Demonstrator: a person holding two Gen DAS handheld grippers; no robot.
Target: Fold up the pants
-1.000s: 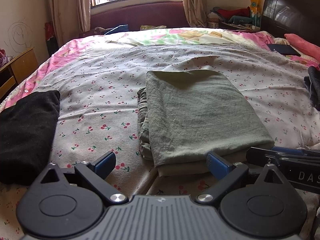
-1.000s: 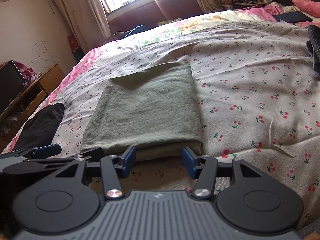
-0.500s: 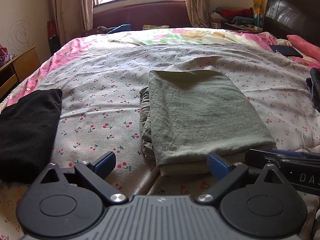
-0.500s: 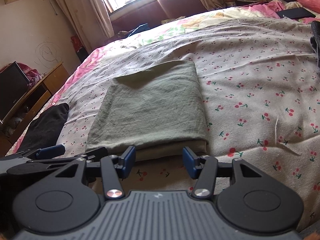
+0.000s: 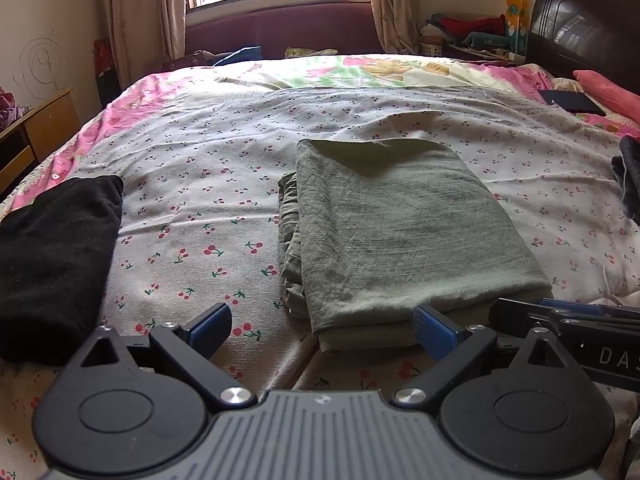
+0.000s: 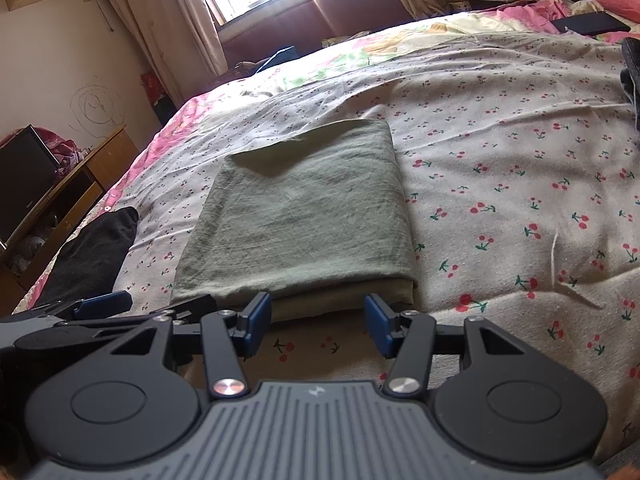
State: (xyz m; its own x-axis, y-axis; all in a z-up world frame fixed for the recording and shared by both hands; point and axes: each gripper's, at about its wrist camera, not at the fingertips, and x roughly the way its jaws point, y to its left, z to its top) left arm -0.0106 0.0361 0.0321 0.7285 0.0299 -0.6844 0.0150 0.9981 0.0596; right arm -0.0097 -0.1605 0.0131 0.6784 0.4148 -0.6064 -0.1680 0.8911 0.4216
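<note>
Near the front edge of the bed (image 5: 192, 208), about midway between its left and right sides, the green pants (image 5: 400, 232) lie as a flat, layered rectangle on the cherry-print sheet, long sides running away from the cameras toward the window. I judge the folding to be finished or nearly so: the top layer is smooth and square, and only the left side shows bunched lower layers peeking out beyond the top panel. Both tools hang just short of the near short edge of the stack, which suggests they are placed to check or tidy that edge rather than to carry anything. The left gripper (image 5: 322, 326) has its 2 blue pads wide apart with nothing between them; its right pad sits beside the near edge of the cloth, though I cannot tell whether it touches. The right gripper (image 6: 318, 322) has its jaws parted, empty, facing the near right part of the same edge, with bare sheet showing between the pads. A black garment (image 5: 52, 260) lies well apart at the bed's left edge, probably kept separate so piles do not mix, and a dark garment (image 5: 631, 176) sits at the right edge.
</note>
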